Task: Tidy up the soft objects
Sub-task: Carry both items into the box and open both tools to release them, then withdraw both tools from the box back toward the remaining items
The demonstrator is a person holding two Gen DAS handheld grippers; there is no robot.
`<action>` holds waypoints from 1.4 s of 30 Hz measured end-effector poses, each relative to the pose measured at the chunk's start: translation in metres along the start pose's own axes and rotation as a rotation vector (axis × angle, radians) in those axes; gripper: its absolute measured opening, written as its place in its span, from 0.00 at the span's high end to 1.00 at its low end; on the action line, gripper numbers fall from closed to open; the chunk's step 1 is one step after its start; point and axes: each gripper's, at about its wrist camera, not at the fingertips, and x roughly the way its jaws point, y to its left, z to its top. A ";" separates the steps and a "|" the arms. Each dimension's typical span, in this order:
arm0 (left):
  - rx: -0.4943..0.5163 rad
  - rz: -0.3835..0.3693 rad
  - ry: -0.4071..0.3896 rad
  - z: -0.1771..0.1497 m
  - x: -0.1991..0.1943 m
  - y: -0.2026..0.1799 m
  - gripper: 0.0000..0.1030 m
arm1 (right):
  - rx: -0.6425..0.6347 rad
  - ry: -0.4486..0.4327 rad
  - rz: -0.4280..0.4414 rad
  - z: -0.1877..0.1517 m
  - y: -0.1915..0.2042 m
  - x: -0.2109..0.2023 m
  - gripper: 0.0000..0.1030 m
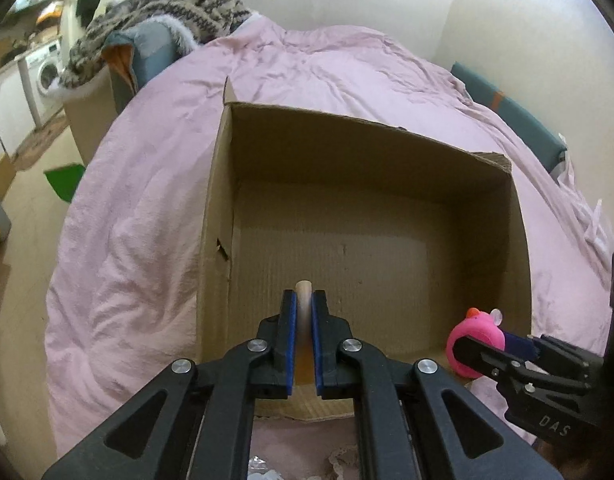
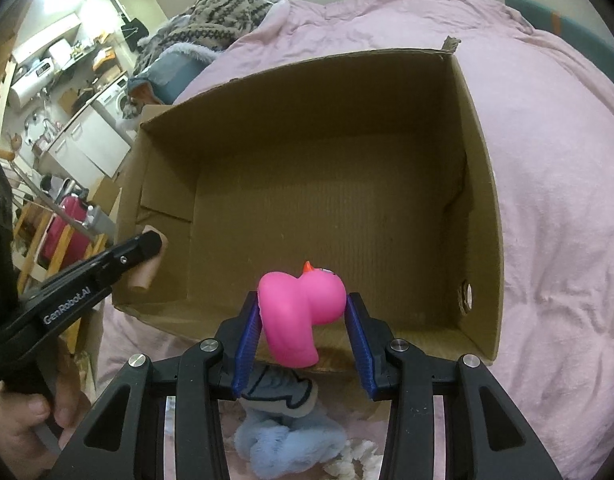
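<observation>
Progress is judged to be early: nothing lies yet in the cardboard box (image 2: 331,216), whose floor is seen bare in both views. At the bottom of the right wrist view, a blue plush toy (image 2: 283,432) is left on the pink bedcover (image 2: 555,208) just outside the box's near wall. Above it, the pink rubber duck (image 2: 301,312) is gripped in the part-open right gripper (image 2: 303,328) over the near rim. At lower centre of the left wrist view, a pale beige soft piece (image 1: 303,308) is pinched by the almost fully closed left gripper (image 1: 303,320) over the box's near edge. Beyond both, the interior is wide and unobstructed; the upright walls and the raised corner flap (image 1: 228,90) at the far side are the edges to be cleared.
</observation>
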 end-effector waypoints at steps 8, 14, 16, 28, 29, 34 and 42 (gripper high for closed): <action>0.025 0.002 -0.001 -0.003 0.003 -0.003 0.94 | 0.010 0.018 0.000 -0.005 -0.003 0.004 0.57; 0.011 0.001 -0.008 -0.004 0.003 0.000 0.93 | 0.002 0.016 0.008 -0.005 -0.003 0.003 0.57; 0.019 0.000 -0.009 -0.004 0.002 -0.001 0.90 | 0.004 0.014 0.009 -0.006 -0.003 0.003 0.57; 0.039 0.009 -0.022 -0.005 -0.002 -0.008 0.60 | 0.066 -0.022 0.032 -0.005 -0.014 -0.007 0.40; 0.036 0.012 -0.028 -0.005 -0.004 -0.008 0.52 | 0.069 -0.027 0.031 -0.005 -0.015 -0.008 0.38; 0.023 0.003 -0.066 -0.002 -0.013 -0.008 0.29 | 0.086 -0.033 0.029 -0.003 -0.017 -0.010 0.28; 0.016 0.024 -0.055 -0.001 -0.011 -0.007 0.29 | 0.099 -0.024 0.025 -0.002 -0.019 -0.008 0.27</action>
